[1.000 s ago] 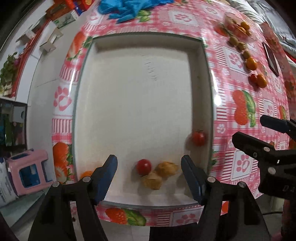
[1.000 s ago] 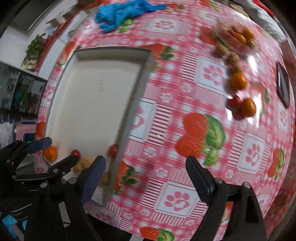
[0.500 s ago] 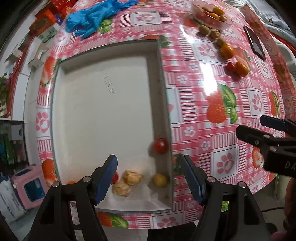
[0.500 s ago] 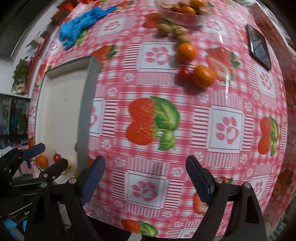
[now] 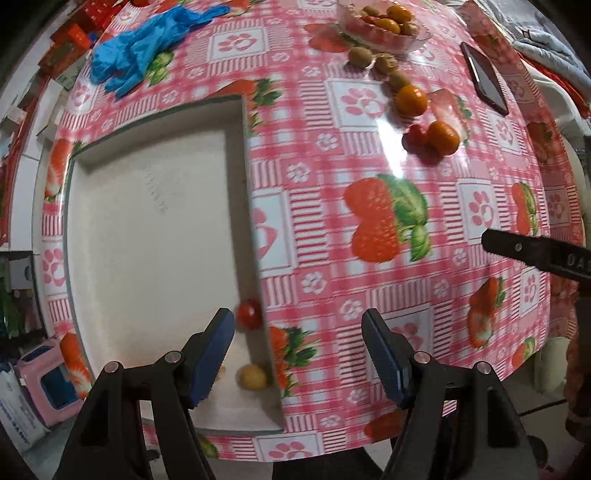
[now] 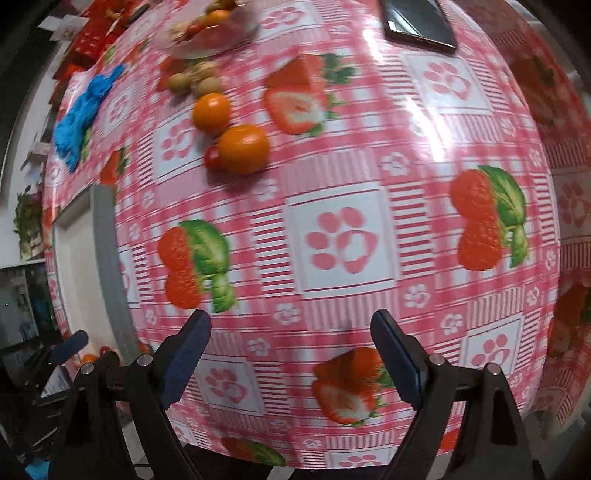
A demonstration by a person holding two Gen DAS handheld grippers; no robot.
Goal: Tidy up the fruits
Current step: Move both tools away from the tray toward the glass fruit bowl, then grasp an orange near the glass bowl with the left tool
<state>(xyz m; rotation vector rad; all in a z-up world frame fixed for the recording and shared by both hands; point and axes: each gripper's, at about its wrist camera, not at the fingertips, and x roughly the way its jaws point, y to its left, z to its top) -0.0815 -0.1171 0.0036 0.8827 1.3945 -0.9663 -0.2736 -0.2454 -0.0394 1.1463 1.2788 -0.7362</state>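
A white tray (image 5: pixel 147 221) lies on the pink strawberry tablecloth, left in the left wrist view. A red tomato (image 5: pixel 249 314) and a small yellow fruit (image 5: pixel 253 376) sit by its right wall. On the cloth lie two oranges (image 5: pixel 443 137) (image 5: pixel 411 100), a red tomato (image 5: pixel 414 137) and kiwis (image 5: pixel 361 55). My left gripper (image 5: pixel 297 354) is open and empty over the tray's near right corner. My right gripper (image 6: pixel 291 354) is open and empty over bare cloth; the oranges (image 6: pixel 243 148) lie ahead to its left. The right gripper's finger (image 5: pixel 535 254) shows at the right.
A clear bowl of mixed fruit (image 5: pixel 384 26) stands at the back. A dark phone (image 5: pixel 484 79) lies at the back right. Blue gloves (image 5: pixel 144 48) lie behind the tray. The table's near edge is just below both grippers.
Both grippers have swung to the right, away from the tray and toward the loose fruit on the cloth. Both stay open and empty.
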